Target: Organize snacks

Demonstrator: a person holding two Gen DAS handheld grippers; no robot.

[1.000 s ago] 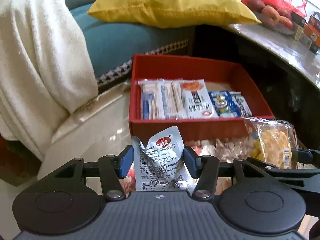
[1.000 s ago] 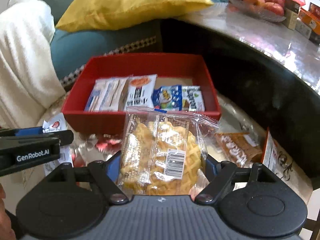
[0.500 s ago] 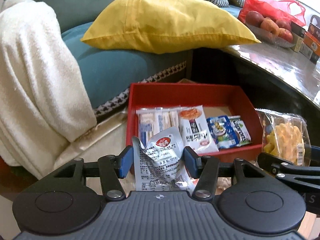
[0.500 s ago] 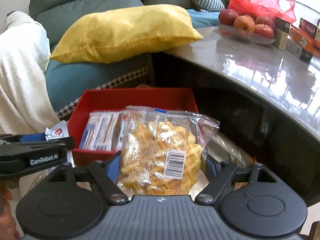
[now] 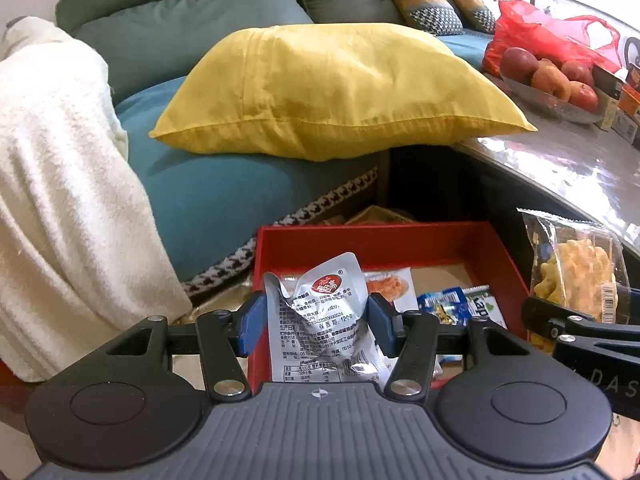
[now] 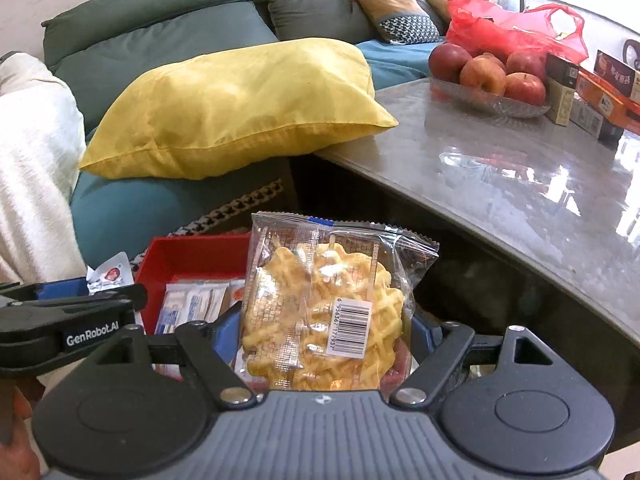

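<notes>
My left gripper (image 5: 316, 322) is shut on a crumpled silver snack packet (image 5: 320, 320) and holds it above the near edge of a red box (image 5: 384, 240). The box holds several snack packets (image 5: 456, 306). My right gripper (image 6: 326, 336) is shut on a clear packet of yellow waffle biscuits (image 6: 324, 312), raised above the right side of the red box (image 6: 188, 256). That packet also shows in the left wrist view (image 5: 576, 276). The silver packet shows at the left of the right wrist view (image 6: 108, 276).
A yellow pillow (image 5: 332, 88) lies on a teal sofa (image 5: 224, 200) behind the box. A white blanket (image 5: 60, 200) hangs at the left. A grey table (image 6: 520, 168) at the right carries a bowl of apples (image 6: 488, 76), boxes and a red bag (image 6: 512, 28).
Both grippers have risen with their packets. The red box has dropped lower in both views and more of the sofa and table top shows.
</notes>
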